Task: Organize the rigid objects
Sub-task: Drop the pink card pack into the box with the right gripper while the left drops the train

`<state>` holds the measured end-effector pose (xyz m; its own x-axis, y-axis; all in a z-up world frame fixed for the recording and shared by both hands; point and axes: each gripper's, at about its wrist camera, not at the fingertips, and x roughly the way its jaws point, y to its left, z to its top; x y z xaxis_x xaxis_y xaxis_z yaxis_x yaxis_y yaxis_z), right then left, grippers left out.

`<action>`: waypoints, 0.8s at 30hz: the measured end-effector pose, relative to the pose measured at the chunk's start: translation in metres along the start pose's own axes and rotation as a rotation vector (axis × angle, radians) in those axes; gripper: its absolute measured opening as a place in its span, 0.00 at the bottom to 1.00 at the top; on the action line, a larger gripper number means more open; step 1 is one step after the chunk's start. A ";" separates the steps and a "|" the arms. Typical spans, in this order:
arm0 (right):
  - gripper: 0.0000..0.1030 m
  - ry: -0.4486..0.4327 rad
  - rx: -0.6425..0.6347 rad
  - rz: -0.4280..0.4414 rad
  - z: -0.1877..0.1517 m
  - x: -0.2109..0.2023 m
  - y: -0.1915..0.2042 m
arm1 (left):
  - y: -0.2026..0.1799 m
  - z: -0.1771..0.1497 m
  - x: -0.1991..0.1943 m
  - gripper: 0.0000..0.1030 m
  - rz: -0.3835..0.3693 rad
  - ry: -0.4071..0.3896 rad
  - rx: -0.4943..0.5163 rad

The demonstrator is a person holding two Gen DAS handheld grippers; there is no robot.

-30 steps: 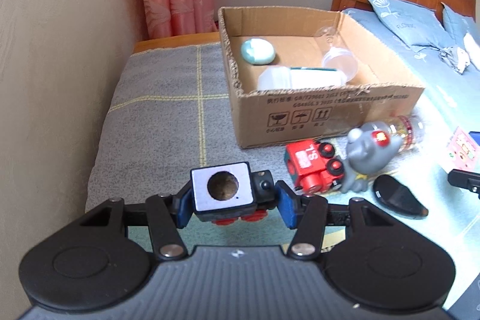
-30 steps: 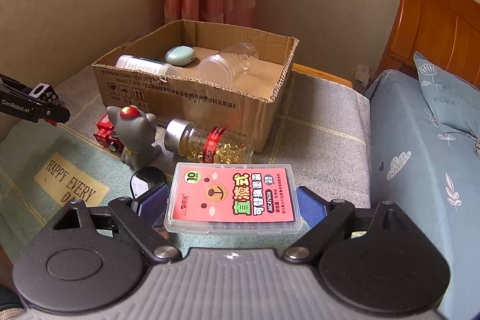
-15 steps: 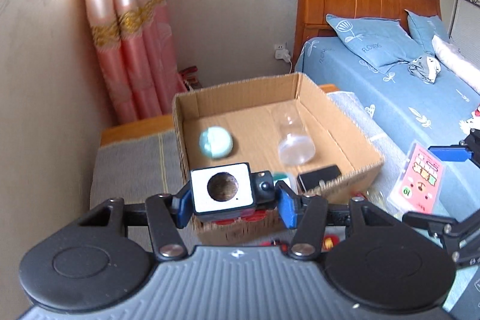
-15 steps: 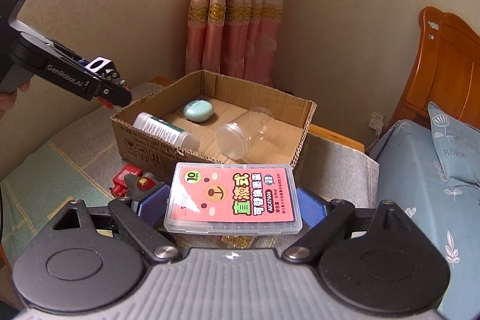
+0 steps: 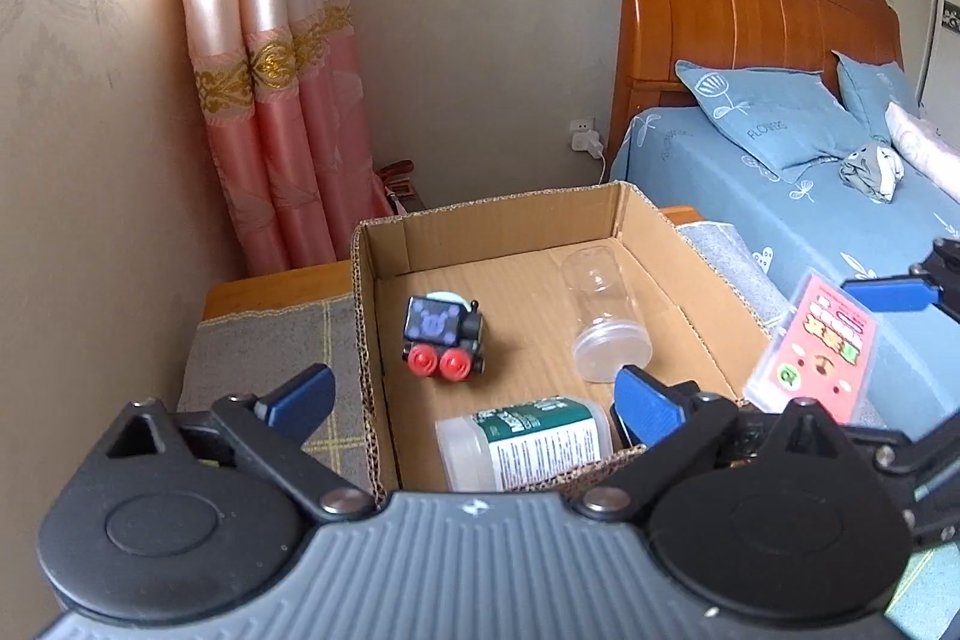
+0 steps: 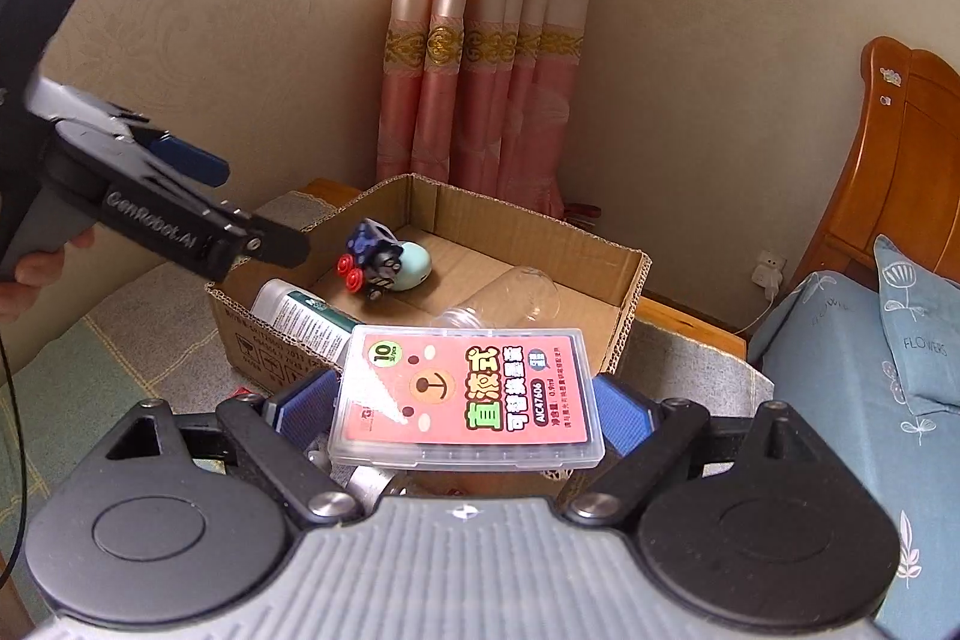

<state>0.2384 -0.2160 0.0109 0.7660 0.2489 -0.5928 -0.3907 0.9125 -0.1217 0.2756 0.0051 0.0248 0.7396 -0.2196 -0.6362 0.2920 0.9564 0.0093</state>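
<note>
The open cardboard box point(image 5: 498, 220) point(image 6: 528, 220) holds a black toy train with red wheels point(image 5: 444, 334) point(image 6: 372, 262), tilted against a teal round case point(image 6: 414, 268). A clear jar point(image 5: 606, 322) and a white bottle with a green label point(image 5: 528, 442) also lie inside. My left gripper point(image 5: 474, 394) point(image 6: 240, 205) hangs over the box's near edge, its jaws opening wide with nothing between them. My right gripper point(image 6: 465, 400) is shut on a flat pink-labelled plastic case point(image 6: 468, 388) point(image 5: 810, 346), held level above the box's near right corner.
The box sits on a grey plaid cloth point(image 5: 270, 340) over a low wooden stand by the wall. A pink curtain point(image 5: 288, 100) hangs behind. A bed with blue sheet and pillows point(image 5: 780, 172) lies to the right. A person's hand point(image 6: 30, 274) holds the left gripper.
The left gripper let go of the toy train, which now lies in the box, and its jaws spread wide. The right gripper rose and came closer to the box with the pink case.
</note>
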 end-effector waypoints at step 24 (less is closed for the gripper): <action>1.00 0.081 0.057 -0.018 0.097 0.127 0.004 | 0.014 -0.071 -0.061 0.98 0.119 -0.040 -0.142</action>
<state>0.3835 -0.1494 0.0125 0.7282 0.2070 -0.6534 -0.3456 0.9341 -0.0892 0.1917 0.0454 0.0091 0.7883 -0.1080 -0.6058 0.1147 0.9930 -0.0278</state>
